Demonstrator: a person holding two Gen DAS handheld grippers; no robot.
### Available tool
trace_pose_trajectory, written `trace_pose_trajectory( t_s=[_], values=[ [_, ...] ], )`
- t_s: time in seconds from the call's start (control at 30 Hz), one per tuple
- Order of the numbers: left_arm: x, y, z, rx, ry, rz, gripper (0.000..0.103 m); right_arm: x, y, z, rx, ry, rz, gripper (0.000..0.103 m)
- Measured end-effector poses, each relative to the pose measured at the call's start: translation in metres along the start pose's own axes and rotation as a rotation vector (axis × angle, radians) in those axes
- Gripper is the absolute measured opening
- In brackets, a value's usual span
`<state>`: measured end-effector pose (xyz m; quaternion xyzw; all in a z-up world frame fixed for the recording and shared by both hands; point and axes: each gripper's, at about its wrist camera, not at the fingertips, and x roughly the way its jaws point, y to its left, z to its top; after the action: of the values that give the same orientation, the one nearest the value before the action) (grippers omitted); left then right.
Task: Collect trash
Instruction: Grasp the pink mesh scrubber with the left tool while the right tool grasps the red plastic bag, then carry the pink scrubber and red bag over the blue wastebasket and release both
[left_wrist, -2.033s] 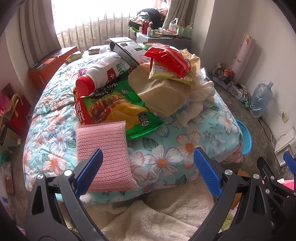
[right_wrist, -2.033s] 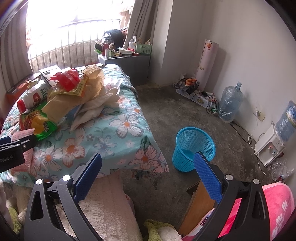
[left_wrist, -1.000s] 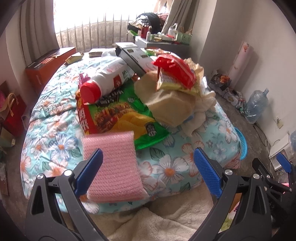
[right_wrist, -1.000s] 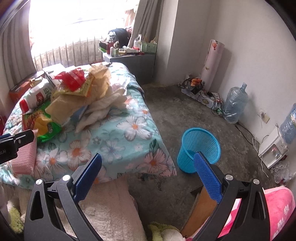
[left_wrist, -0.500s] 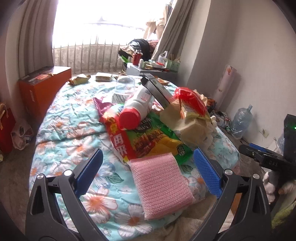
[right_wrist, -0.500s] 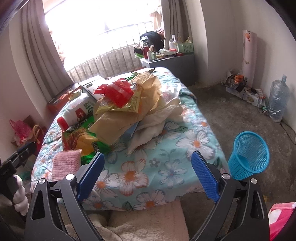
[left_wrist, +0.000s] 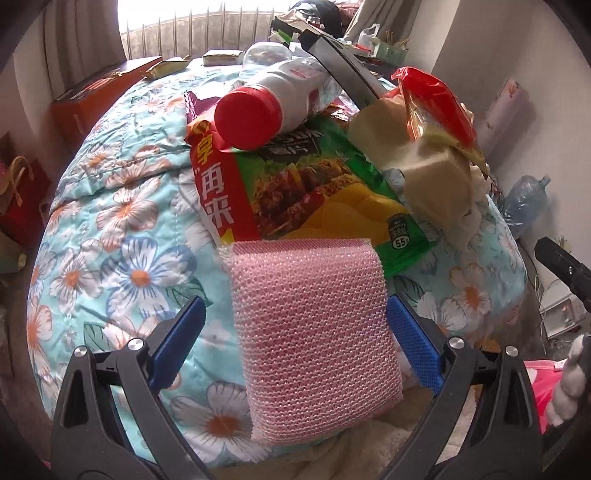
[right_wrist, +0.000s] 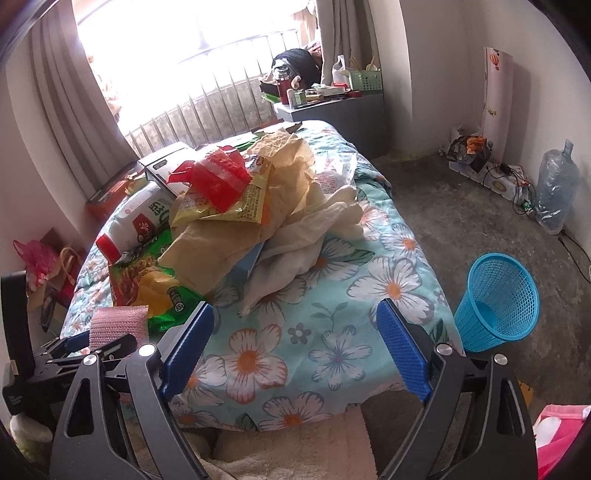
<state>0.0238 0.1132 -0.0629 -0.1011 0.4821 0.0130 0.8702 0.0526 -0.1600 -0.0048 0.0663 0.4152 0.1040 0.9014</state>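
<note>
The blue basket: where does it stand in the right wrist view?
The blue basket stands on the concrete floor at the right, beside the bed's corner.

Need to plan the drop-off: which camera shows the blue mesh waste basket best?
The right wrist view: the blue mesh waste basket stands in full on the floor beside the bed. The left wrist view does not show it.

Two claw-mounted fisheyes, angled down, sharing the floral bed (left_wrist: 110, 229).
</note>
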Motion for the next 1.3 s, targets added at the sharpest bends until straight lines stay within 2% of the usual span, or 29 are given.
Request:
trace_pose_trajectory(
  t_s=[0.13, 0.3, 0.37, 0.6, 0.77, 0.87, 0.93, 1.0, 1.13, 1.3],
  values=[
    [0.005, 0.002, -0.001, -0.011, 0.039, -0.044, 0.094, 0.003, 0.009, 0.015, -0.025, -0.020, 0.018, 0.087],
    [0.000, 0.010, -0.003, -0.015, 0.013, -0.080, 0.093, -0.003, 0.028, 0.045, -0.108, -0.097, 0.058, 0.087],
    [-0.004, 0.013, -0.003, -0.006, 0.005, -0.116, 0.078, 0.002, 0.038, 0.060, -0.170, -0.102, 0.107, 0.087],
    [-0.009, 0.029, -0.008, -0.022, -0.014, -0.226, 0.058, 0.038, 0.068, 0.114, -0.358, -0.044, 0.229, 0.083],
    [-0.012, 0.037, -0.014, -0.043, -0.027, -0.279, 0.051, 0.071, 0.092, 0.129, -0.507, 0.038, 0.166, 0.080],
    [-0.015, 0.042, -0.015, -0.046, -0.042, -0.305, 0.046, 0.083, 0.095, 0.130, -0.512, 0.084, 0.139, 0.063],
    [-0.016, 0.045, -0.016, -0.055, -0.049, -0.326, 0.044, 0.083, 0.094, 0.128, -0.503, 0.098, 0.138, 0.046],
    [-0.016, 0.048, -0.017, -0.066, -0.050, -0.344, 0.042, 0.082, 0.095, 0.128, -0.499, 0.094, 0.136, 0.036],
    [-0.016, 0.054, -0.019, -0.079, -0.056, -0.371, 0.039, 0.073, 0.095, 0.124, -0.492, 0.068, 0.141, 0.024],
    [-0.025, 0.052, -0.018, -0.060, -0.091, -0.384, 0.036, 0.048, 0.093, 0.129, -0.457, -0.008, 0.173, 0.021]
  ],
)
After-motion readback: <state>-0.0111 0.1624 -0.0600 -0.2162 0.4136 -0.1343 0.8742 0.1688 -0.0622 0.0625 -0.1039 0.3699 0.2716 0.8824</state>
